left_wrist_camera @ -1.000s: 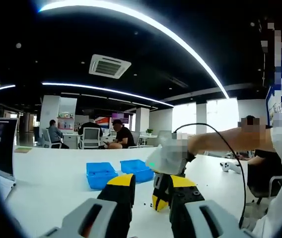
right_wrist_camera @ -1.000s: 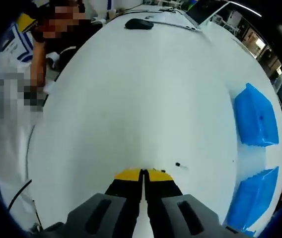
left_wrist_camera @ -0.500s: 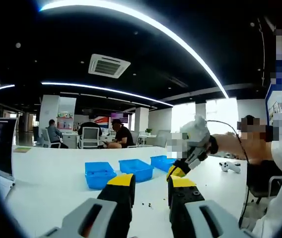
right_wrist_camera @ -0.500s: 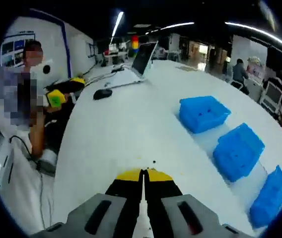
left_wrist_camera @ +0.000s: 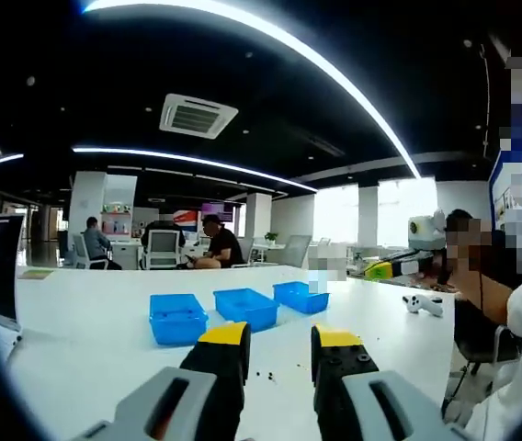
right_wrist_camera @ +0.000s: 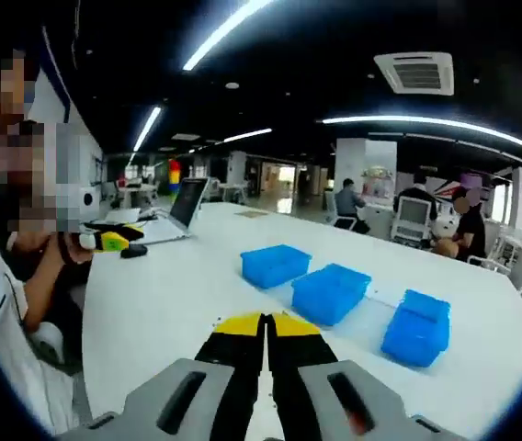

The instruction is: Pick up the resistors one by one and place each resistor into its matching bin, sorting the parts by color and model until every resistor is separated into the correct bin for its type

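My left gripper (left_wrist_camera: 279,344) stands with its yellow-tipped black jaws apart, nothing between them. My right gripper (right_wrist_camera: 266,323) has its jaws pressed together; I cannot tell whether anything is pinched there. Tiny dark resistors (left_wrist_camera: 266,375) speckle the smooth white table (left_wrist_camera: 96,322) just ahead of the left jaws. Beyond sit three blue plastic bins (right_wrist_camera: 330,292), boxy and open-topped, in a row.

text: none legible | labels: none | brands: none | numbers: none | signs: too blurred to read
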The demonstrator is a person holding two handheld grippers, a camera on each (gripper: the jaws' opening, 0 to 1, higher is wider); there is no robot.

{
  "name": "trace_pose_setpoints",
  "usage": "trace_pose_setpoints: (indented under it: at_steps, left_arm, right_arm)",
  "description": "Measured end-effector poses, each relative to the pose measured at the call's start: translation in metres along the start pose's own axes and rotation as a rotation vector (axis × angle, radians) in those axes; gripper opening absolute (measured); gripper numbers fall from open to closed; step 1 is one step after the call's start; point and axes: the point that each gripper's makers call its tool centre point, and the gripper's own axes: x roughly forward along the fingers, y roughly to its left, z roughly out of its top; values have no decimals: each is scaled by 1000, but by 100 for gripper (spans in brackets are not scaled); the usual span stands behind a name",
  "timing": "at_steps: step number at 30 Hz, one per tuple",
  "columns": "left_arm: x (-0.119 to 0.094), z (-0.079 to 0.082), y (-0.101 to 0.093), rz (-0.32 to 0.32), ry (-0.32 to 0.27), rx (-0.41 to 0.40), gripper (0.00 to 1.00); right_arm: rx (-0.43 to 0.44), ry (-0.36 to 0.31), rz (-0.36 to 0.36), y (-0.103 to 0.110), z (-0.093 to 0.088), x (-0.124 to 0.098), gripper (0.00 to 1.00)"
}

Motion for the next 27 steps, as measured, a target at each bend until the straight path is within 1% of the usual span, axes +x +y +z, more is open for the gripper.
trace_pose_setpoints:
  at_steps: [2,3,8,11,16,19,21,24,27]
  left_arm:
    - [0,0,0,0,1,0,29]
    - [0,0,0,1,1,0,29]
    - [-2,0,1,2,1,1,28]
    - [-2,1,2,4,-1,-1,28]
    - [-2,1,-1,-1,-1,1,28]
    - [-1,1,-2,0,-2,1,28]
    - [-1,1,-2,0,-2,2,28]
    - [-2,3,-3,-1,-6,2,28]
    - [-2,3,-2,0,-7,1,28]
  right_arm:
    - [56,-51,-13,3,2,-10,4]
    - [68,-58,-22,4,-1,-13,4]
    - [88,-65,-54,7,-12,-29,4]
    - [118,-93,-60,7,-8,-35,4]
    - [126,-103,-77,1,-5,-36,4]
    - [127,-115,-84,-5,2,-32,4]
    - [138,-123,-84,-8,8,-25,4]
    - [149,-126,-74,-12,16,-11,4]
    - [135,-117,-71,-18,26,13,4]
